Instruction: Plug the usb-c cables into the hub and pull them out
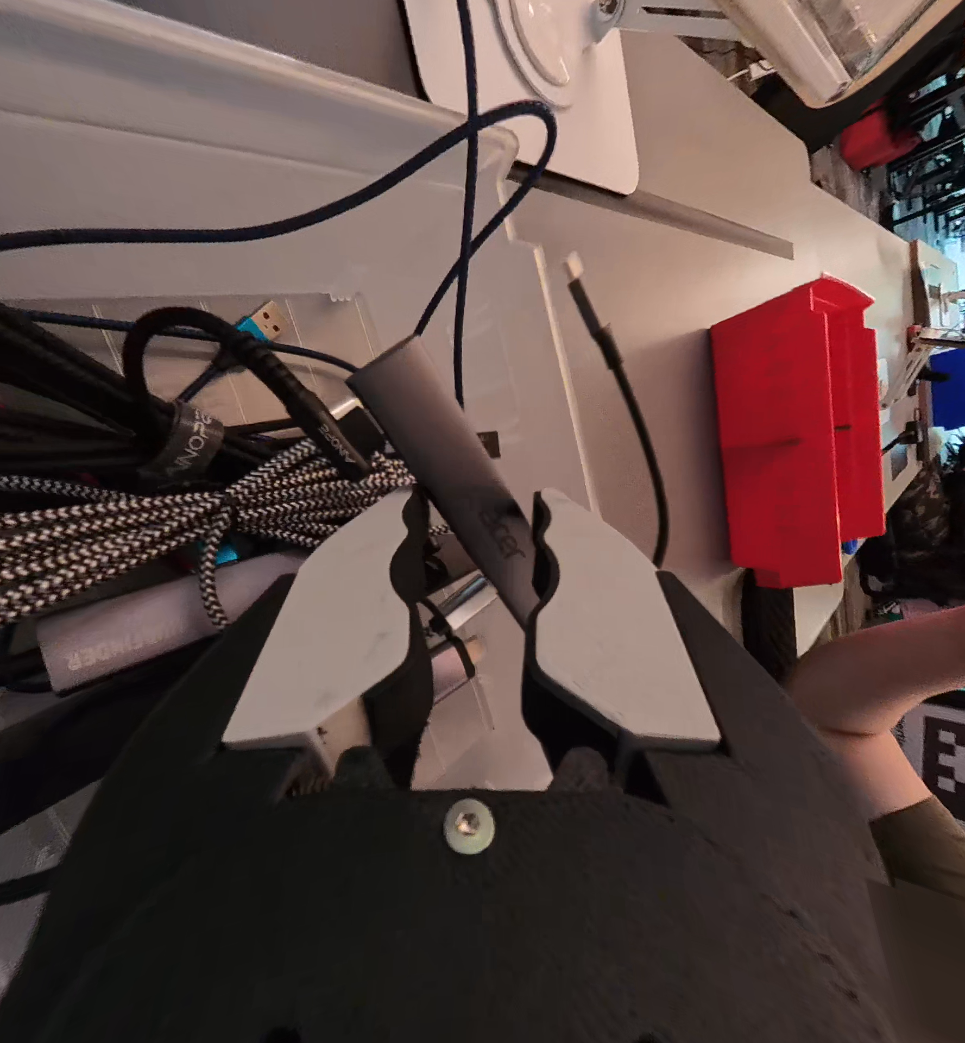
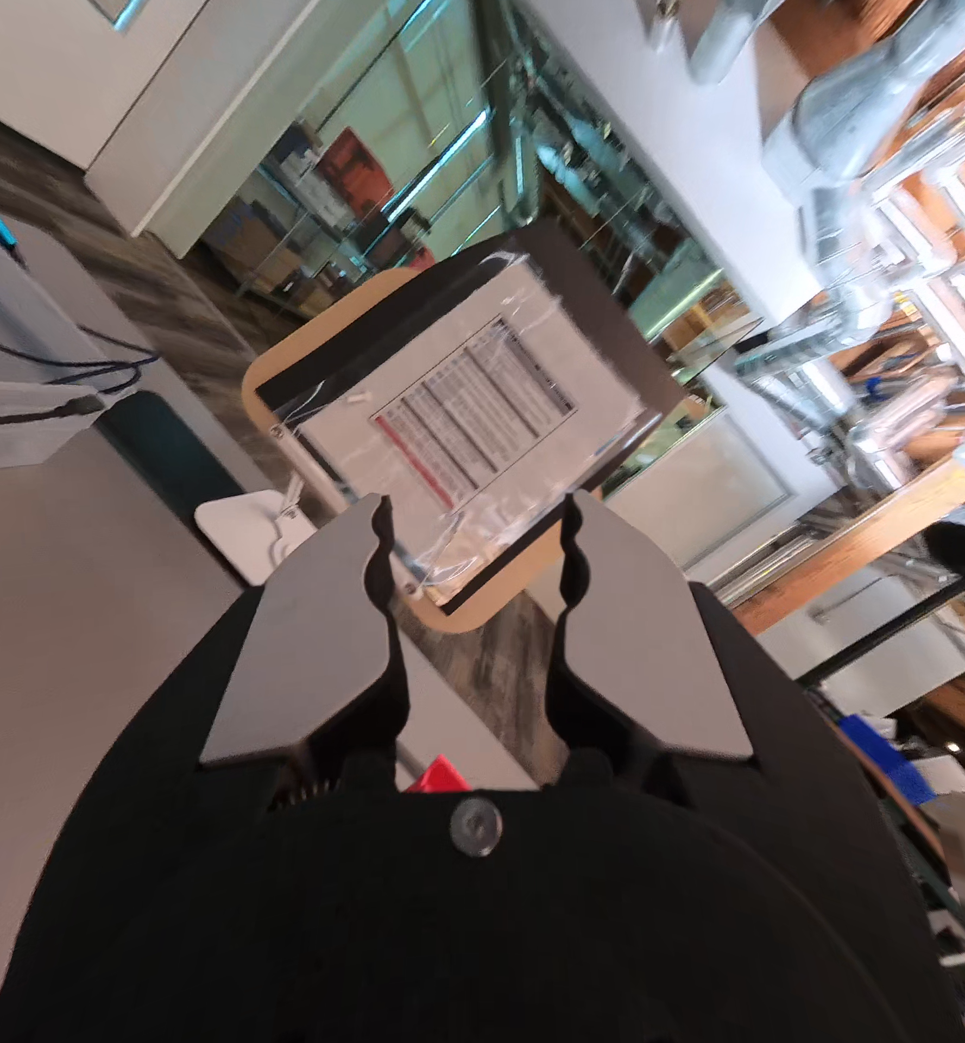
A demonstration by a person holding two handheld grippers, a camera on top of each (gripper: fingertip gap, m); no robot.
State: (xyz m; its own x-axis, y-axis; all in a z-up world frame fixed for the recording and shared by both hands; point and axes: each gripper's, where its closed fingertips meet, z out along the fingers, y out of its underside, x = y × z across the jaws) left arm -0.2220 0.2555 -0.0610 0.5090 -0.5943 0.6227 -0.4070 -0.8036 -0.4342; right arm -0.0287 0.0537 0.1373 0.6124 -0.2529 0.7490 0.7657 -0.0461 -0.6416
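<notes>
Grey hub (image 1: 452,485) sits clamped in the left gripper (image 1: 477,508) above a clear bin of tangled cables (image 1: 130,508) (one black cable (image 1: 626,395) dangles nearby). Right gripper (image 2: 474,525) gapes wide, holding nothing.

– How many hubs?
– One grey hub (image 1: 452,480), in the middle of the left wrist view.
– And loose black cables?
– One black cable (image 1: 626,406), to the right of the hub, with one silver plug at its top end.
– Zigzag black-and-white cables?
– They are in one bundle (image 1: 130,525) at the left; I cannot count them.
– Red blocks?
– One red block (image 1: 790,429), at the right.
– Blue plugs?
– One blue plug (image 1: 263,327), upper left of the middle.
</notes>
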